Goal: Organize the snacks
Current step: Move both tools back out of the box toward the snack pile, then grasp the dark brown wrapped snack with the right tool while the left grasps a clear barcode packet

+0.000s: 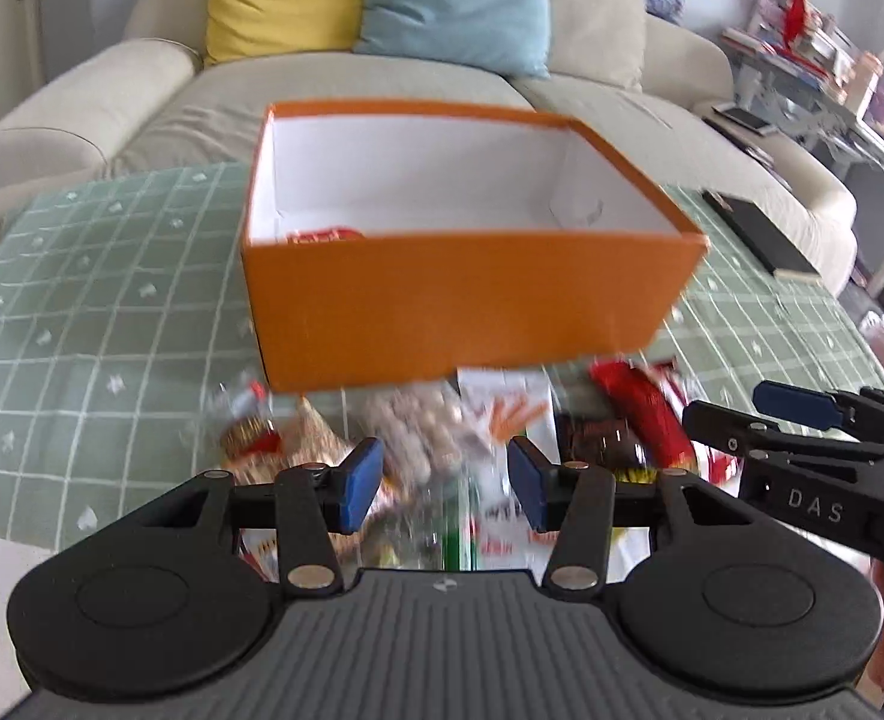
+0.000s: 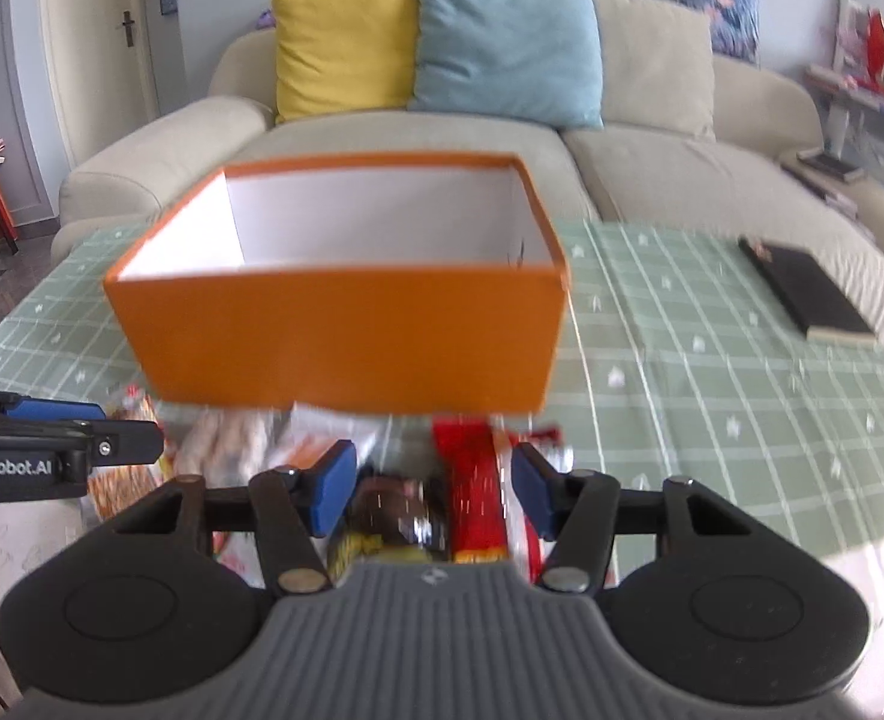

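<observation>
An orange box (image 1: pixel 460 306) with a white inside stands on the green checked tablecloth (image 1: pixel 112 312); a red packet (image 1: pixel 322 235) shows inside it at the left. In front of the box lies a blurred heap of snacks: a clear bag of pale round pieces (image 1: pixel 418 432), a white packet with orange sticks (image 1: pixel 508 408), a long red packet (image 2: pixel 472 498) and a dark brown packet (image 2: pixel 400 510). My left gripper (image 1: pixel 445 486) hangs open above the heap, holding nothing. My right gripper (image 2: pixel 433 497) is open over the red and brown packets, its pads clear of them.
A black book (image 2: pixel 802 294) lies on the cloth at the right. Behind the table stands a beige sofa (image 2: pixel 652 180) with a yellow cushion (image 2: pixel 340 42) and a blue one (image 2: pixel 502 42). A cluttered shelf (image 1: pixel 820 54) is at the far right.
</observation>
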### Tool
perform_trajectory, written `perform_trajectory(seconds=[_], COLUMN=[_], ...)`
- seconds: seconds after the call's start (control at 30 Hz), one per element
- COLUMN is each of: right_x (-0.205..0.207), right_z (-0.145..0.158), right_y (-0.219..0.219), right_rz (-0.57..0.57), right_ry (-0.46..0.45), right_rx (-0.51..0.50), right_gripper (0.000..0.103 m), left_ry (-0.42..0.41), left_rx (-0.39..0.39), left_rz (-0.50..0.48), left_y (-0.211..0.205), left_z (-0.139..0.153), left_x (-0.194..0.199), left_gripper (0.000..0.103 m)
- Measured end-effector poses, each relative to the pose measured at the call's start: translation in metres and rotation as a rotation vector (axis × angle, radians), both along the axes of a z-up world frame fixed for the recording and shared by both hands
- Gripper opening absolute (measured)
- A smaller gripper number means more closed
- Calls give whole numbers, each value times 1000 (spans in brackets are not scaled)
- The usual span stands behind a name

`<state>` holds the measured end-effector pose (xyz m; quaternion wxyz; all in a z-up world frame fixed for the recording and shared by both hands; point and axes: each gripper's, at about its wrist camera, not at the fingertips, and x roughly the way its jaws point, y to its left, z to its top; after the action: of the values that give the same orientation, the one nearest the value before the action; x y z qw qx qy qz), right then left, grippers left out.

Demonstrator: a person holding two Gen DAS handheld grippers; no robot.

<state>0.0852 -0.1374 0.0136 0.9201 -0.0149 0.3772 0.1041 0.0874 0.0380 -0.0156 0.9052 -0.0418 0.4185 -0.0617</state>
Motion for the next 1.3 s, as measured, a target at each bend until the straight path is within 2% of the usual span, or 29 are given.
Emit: perform_trajectory(seconds=[0.17, 0.27, 0.37, 0.53, 0.67, 0.83, 0.97, 1.03, 1.17, 1.3], right_x=[-13, -18, -22, -28, -30, -31, -30, -30, -28, -21], right_z=[-13, -20, -26, -35, -38, -43, -46, -46, -45, -46], right_y=[-4, -4, 2, 16, 22, 25, 26, 26, 27, 28], right_rz=[7, 14, 36, 94, 125, 143, 148, 151, 154, 146], right_ry=[4, 2, 1, 0, -8, -3, 1, -3, -16, -2], right_rx=[8, 11, -5, -38, -52, -65, -74, -74, -82, -63], right_gripper=[56, 58, 60, 60, 60, 61, 62, 68, 69, 73], left_ry=[3, -5, -5, 9, 26, 60, 76, 87, 112, 113], left_rx=[-17, -5, 12, 22, 23, 124, 166, 192, 271, 309], left_rz=[-69, -100, -119, -69, -87, -152, -196, -216, -251, -272], left_y=[4, 6, 10, 20, 20, 8, 2, -1, -8, -13], left_z=[-11, -18, -23, -32, -36, -47, -52, -54, -61, -63], left_x=[-16, -25, -34, -34, -32, -32, -32, -32, -33, -34], left_gripper=[57, 66, 68, 68, 68, 69, 72, 73, 73, 74])
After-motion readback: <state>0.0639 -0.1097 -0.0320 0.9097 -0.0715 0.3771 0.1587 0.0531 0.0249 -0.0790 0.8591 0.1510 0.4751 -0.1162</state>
